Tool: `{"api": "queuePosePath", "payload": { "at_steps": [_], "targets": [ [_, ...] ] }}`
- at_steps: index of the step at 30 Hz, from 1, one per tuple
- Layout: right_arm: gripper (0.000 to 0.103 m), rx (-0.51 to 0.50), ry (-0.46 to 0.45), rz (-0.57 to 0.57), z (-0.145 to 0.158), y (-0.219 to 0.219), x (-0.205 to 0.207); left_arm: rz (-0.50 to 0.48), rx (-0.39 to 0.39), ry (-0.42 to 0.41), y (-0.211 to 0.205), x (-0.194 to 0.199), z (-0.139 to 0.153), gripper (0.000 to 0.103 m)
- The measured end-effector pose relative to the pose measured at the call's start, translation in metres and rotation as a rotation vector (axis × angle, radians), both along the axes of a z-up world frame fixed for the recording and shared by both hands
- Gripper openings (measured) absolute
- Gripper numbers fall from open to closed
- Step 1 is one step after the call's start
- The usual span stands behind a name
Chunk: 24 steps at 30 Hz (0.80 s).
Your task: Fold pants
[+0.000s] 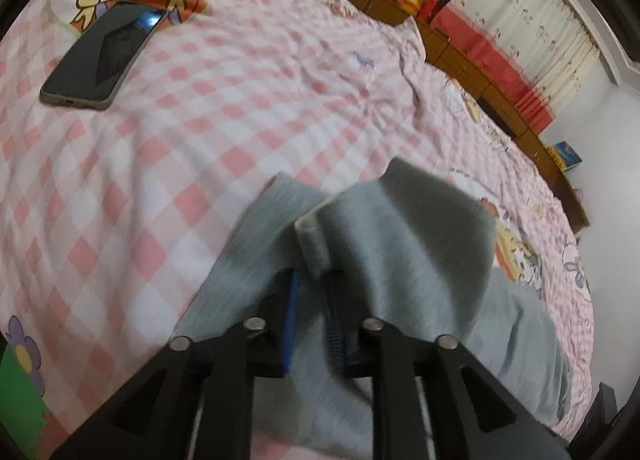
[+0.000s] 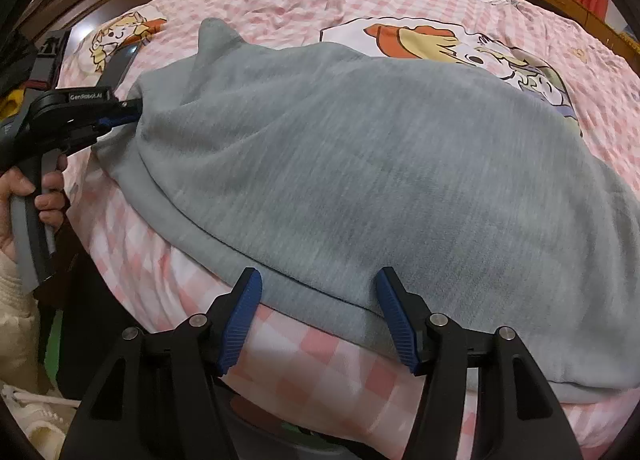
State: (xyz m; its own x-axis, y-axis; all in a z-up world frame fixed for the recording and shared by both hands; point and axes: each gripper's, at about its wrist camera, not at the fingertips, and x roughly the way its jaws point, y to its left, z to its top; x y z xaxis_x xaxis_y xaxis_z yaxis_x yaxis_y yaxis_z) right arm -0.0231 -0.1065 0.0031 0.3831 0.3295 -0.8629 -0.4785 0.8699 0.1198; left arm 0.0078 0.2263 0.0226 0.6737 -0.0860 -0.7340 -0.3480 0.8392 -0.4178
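Grey pants [image 2: 360,164] lie spread on a pink checked bed sheet [image 2: 304,4]. My left gripper [image 1: 314,288] is shut on the pants' left end, with grey cloth [image 1: 400,240] bunched between and over its blue pads. It also shows in the right wrist view [image 2: 132,110], gripping the pants' left edge. My right gripper [image 2: 318,292] is open, its blue pads [image 2: 240,320] on either side of the pants' near hem at the bed's front edge.
A dark phone [image 1: 100,56] lies on the sheet at the far left. A wooden bed frame [image 1: 500,100] and red-and-white curtains [image 1: 532,20] run along the far right. A hand [image 2: 44,192] holds the left gripper's handle.
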Motion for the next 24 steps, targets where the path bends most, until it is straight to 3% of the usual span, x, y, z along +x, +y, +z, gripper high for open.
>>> {"api": "queuePosePath", "payload": {
  "at_steps": [3,5,10,15,18,20,22,24],
  "targets": [
    [0.061,0.018,0.004,-0.004,0.000,-0.002,0.001,0.001,-0.044,-0.044,-0.002,-0.003,0.005,0.044],
    [0.061,0.032,0.008,-0.007,0.000,-0.004,0.002,-0.003,-0.052,-0.062,-0.005,-0.008,0.007,0.051],
    [0.061,0.056,0.018,-0.017,-0.001,-0.006,0.003,-0.008,-0.015,-0.033,-0.009,0.007,0.007,0.054],
    [0.061,0.050,0.023,-0.018,0.001,-0.005,0.003,-0.031,0.010,-0.058,-0.022,0.026,0.014,0.060],
    [0.061,0.060,0.027,-0.022,0.001,-0.006,0.004,-0.066,-0.001,-0.067,-0.030,0.024,0.014,0.060],
    [0.061,0.063,0.024,-0.020,0.000,-0.007,0.004,-0.040,0.030,-0.068,-0.030,0.019,0.012,0.059],
    [0.061,0.064,0.023,-0.019,-0.001,-0.007,0.005,-0.016,0.010,-0.067,-0.023,0.017,0.008,0.050],
    [0.061,0.067,0.022,-0.020,-0.002,-0.007,0.005,0.012,-0.021,-0.061,-0.013,0.015,0.006,0.026]
  ]
}}
